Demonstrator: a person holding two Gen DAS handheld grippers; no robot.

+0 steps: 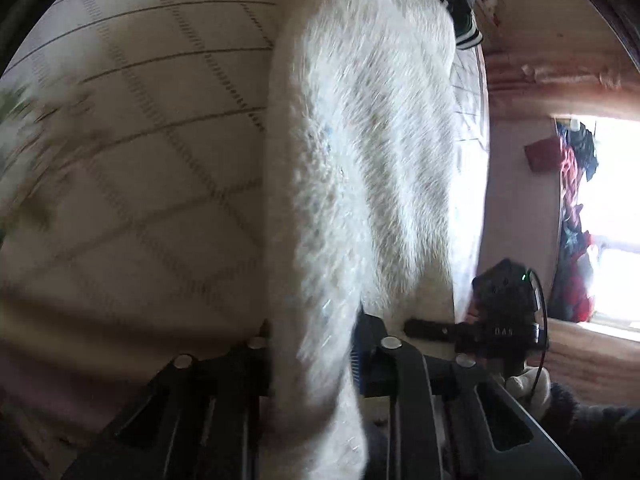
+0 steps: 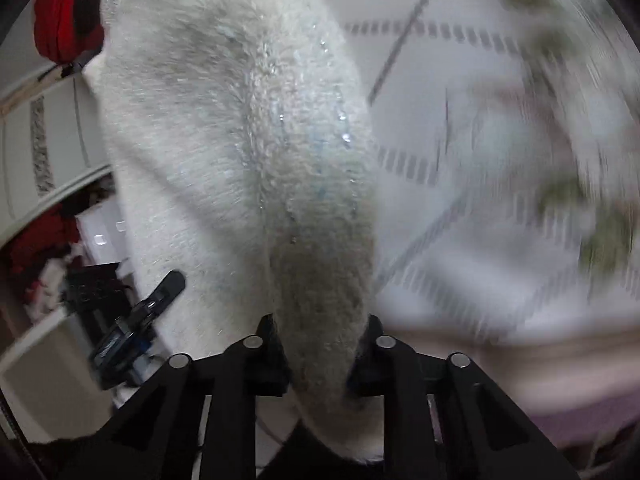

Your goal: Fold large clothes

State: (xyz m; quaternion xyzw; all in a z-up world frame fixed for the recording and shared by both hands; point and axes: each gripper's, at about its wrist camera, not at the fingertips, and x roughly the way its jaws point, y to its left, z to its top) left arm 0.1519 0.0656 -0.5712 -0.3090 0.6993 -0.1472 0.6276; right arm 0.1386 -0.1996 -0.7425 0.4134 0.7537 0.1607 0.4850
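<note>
A white fuzzy sweater [image 1: 360, 160] with shiny sequins hangs stretched between my two grippers, above a cream checked bed sheet [image 1: 140, 140]. My left gripper [image 1: 316, 356] is shut on one edge of the sweater, which runs up and away from its jaws. My right gripper [image 2: 320, 344] is shut on another edge of the sweater [image 2: 240, 140]. The right gripper also shows in the left wrist view [image 1: 472, 328], touching the sweater's right side. The left gripper shows in the right wrist view [image 2: 160, 292] at the sweater's lower left. Both views are blurred by motion.
The checked sheet [image 2: 480, 160] has a green leaf print near one side. A bright window [image 1: 616, 216] with hanging clothes [image 1: 576, 220] is at the right. Red clothing [image 2: 64, 12] and a white cabinet [image 2: 40, 128] lie to the left in the right wrist view.
</note>
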